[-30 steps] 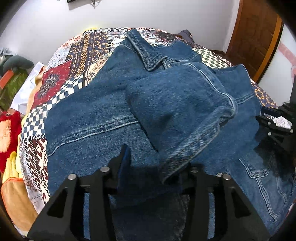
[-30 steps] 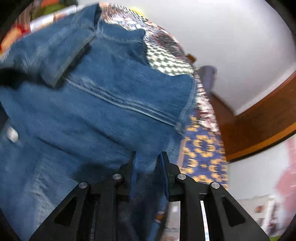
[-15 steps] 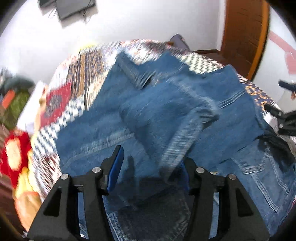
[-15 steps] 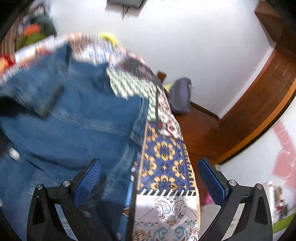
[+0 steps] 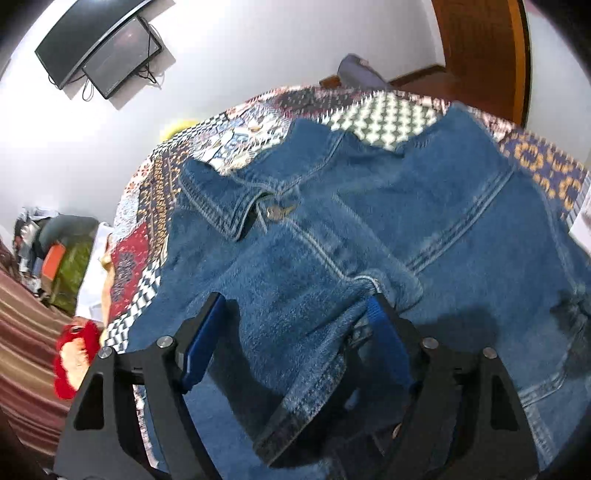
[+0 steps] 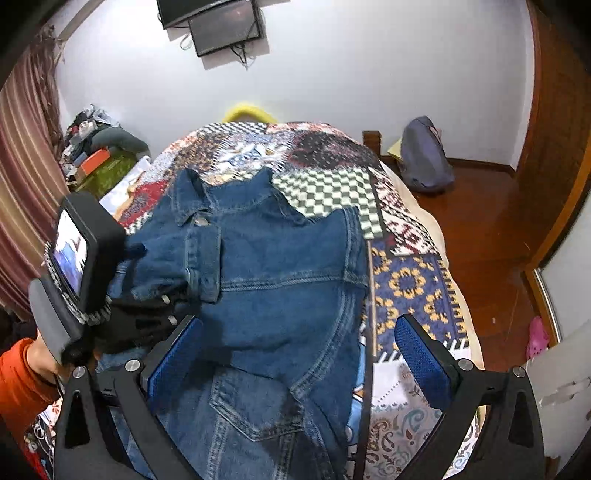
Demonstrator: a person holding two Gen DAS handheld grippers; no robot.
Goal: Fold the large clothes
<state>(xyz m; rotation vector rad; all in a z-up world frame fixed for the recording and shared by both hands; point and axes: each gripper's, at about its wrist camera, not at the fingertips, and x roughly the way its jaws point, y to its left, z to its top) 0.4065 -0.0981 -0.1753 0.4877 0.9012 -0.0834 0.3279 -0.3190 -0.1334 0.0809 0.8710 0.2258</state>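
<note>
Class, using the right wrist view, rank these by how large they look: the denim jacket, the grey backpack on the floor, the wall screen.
1. Denim jacket, far the largest.
2 and 3. Grey backpack and wall screen look alike, and both sit farther away, so they stay unranked.

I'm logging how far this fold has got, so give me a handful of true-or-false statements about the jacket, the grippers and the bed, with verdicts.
1. The denim jacket lies on a patchwork bedspread. True.
2. The right gripper is clamped on the jacket's hem. False: its fingers stand wide apart, gripping nothing.
3. A sleeve lies folded across the jacket's body. True.
4. The left gripper is shut flat. False: its fingers are spread, with the sleeve cuff between them.
5. The jacket's collar points toward the far wall. True.
</note>
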